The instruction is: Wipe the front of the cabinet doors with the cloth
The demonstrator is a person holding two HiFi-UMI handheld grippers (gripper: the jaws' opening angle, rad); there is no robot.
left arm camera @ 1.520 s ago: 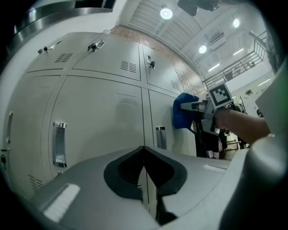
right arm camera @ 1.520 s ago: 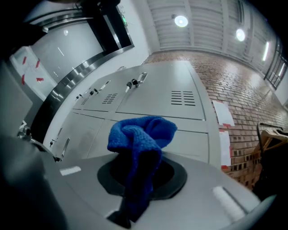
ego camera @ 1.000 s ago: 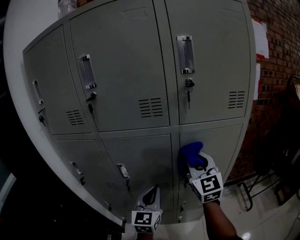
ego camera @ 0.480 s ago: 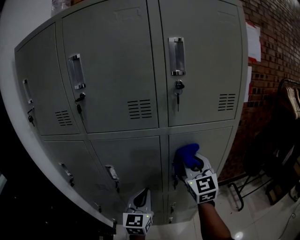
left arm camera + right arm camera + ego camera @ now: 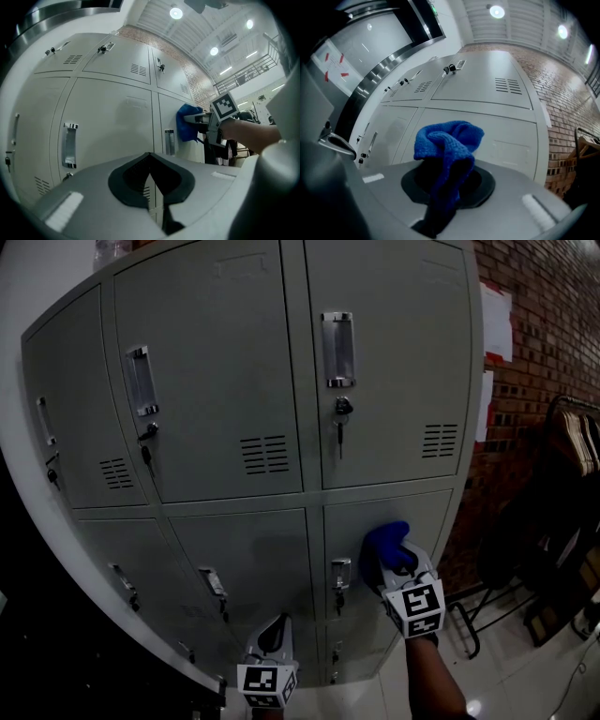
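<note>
A grey metal locker cabinet (image 5: 281,418) fills the head view, with upper and lower rows of doors. My right gripper (image 5: 401,563) is shut on a bunched blue cloth (image 5: 384,542) and holds it against the lower right door (image 5: 412,512). The right gripper view shows the cloth (image 5: 447,143) sticking out of the closed jaws toward that door. My left gripper (image 5: 274,638) hangs lower, in front of the lower middle door (image 5: 253,563), with nothing in it; its jaws meet. From the left gripper view the cloth (image 5: 188,123) and the right gripper (image 5: 202,120) appear at the right.
Each door carries a chrome handle (image 5: 337,348) and a lock with a key (image 5: 342,413), plus vent slots (image 5: 264,454). A brick wall (image 5: 539,352) with white papers stands right of the cabinet. A dark rack (image 5: 553,512) sits on the pale floor at the right.
My view has swung right, so the cabinet has slid left in frame. The right gripper with the cloth has moved right across the lower right door, uncovering that door's handle. The left gripper has dropped slightly.
</note>
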